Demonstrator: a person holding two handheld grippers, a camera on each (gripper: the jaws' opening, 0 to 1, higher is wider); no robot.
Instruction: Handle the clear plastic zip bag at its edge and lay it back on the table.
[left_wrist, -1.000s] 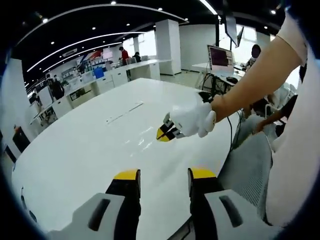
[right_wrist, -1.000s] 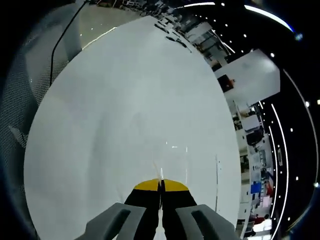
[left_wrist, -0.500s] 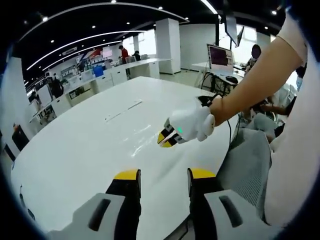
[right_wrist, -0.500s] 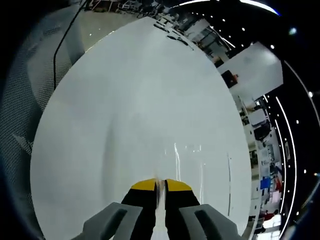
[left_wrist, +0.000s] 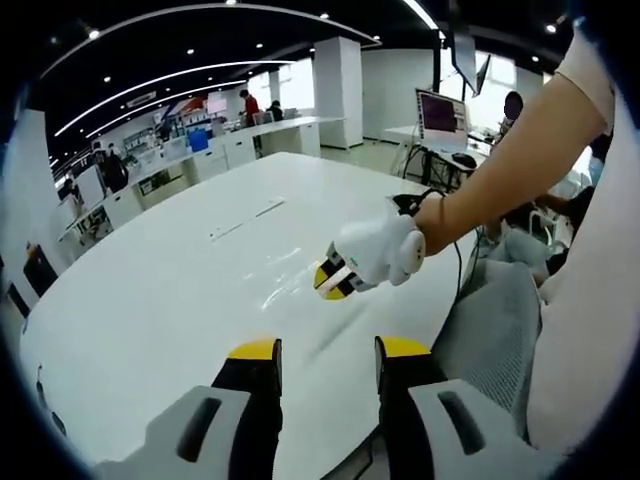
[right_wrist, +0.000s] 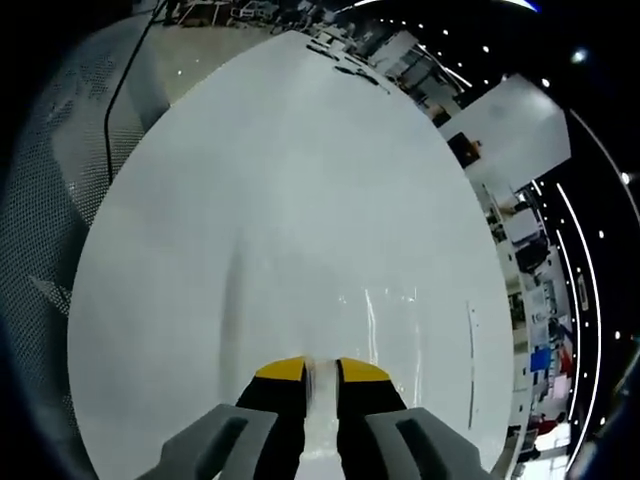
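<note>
Plastic zip bag (right_wrist: 385, 330), clear and hard to see, lies flat on the white table (right_wrist: 280, 180), and only thin bright lines of glare show its edges. In the right gripper view the right gripper (right_wrist: 321, 372) rises from the bottom with its yellow-tipped jaws a small way apart, and the near edge of the bag sits in the narrow gap between them; I cannot tell if the jaws touch the plastic. The rest of the bag spreads to the far side and a little to the right of the jaws. In the left gripper view the left gripper (left_wrist: 328, 352) stands wide, with nothing between its jaws, over the near part of the table (left_wrist: 150, 300). Farther on in this view the right gripper (left_wrist: 332, 280) is low at the table surface, held by a hand in a white glove (left_wrist: 380, 250), and the bag (left_wrist: 285, 285) shows as a faint shine just to its left. Grey mesh chair (left_wrist: 495, 320) stands at the right edge of the table
</note>
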